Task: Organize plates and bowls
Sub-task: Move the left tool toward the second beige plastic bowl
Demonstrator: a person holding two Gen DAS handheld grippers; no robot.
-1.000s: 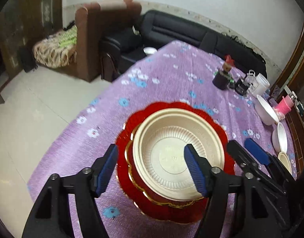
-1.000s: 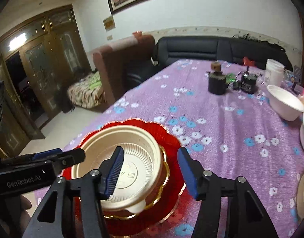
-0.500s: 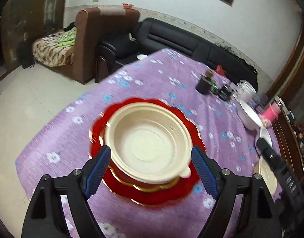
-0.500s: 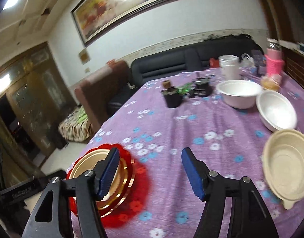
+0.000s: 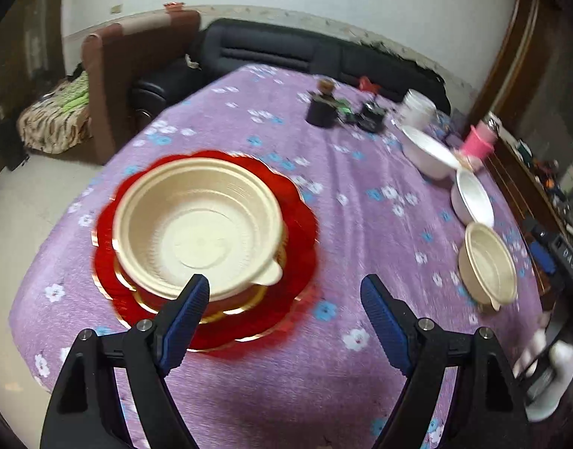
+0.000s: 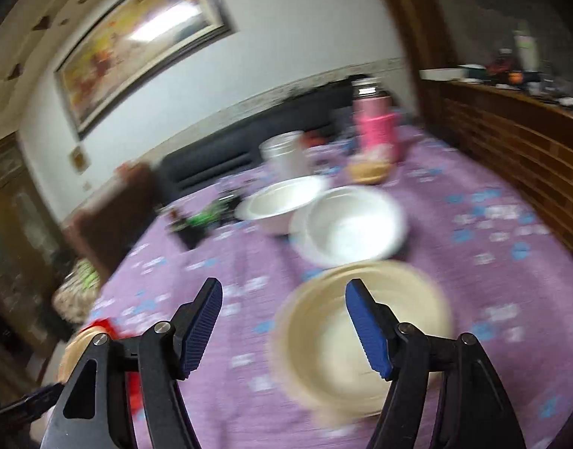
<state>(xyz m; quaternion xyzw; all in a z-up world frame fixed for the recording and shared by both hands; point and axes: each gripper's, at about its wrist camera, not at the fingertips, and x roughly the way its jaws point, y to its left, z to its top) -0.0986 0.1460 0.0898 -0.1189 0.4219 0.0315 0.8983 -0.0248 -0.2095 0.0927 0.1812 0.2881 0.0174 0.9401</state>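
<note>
A cream bowl (image 5: 200,224) sits on a stack of red gold-rimmed plates (image 5: 297,232) on the purple flowered tablecloth (image 5: 361,194). My left gripper (image 5: 282,318) is open and empty, just in front and to the right of that stack. A second cream bowl (image 5: 488,262) (image 6: 361,336) stands at the right. My right gripper (image 6: 282,329) is open and empty, above and just left of it. Two white bowls (image 6: 346,220) (image 6: 282,202) lie beyond it; they also show in the left wrist view (image 5: 473,198) (image 5: 428,151).
A pink flask (image 6: 376,127), a white tub (image 6: 282,153) and dark small items (image 5: 322,110) stand at the table's far end. A black sofa (image 5: 271,52) and brown armchair (image 5: 110,75) lie beyond. A wooden sideboard (image 6: 511,142) runs along the right.
Both grippers have pulled away from the cream bowl on the red plates. The left one drew back and right. The right one swung right to the second cream bowl.
</note>
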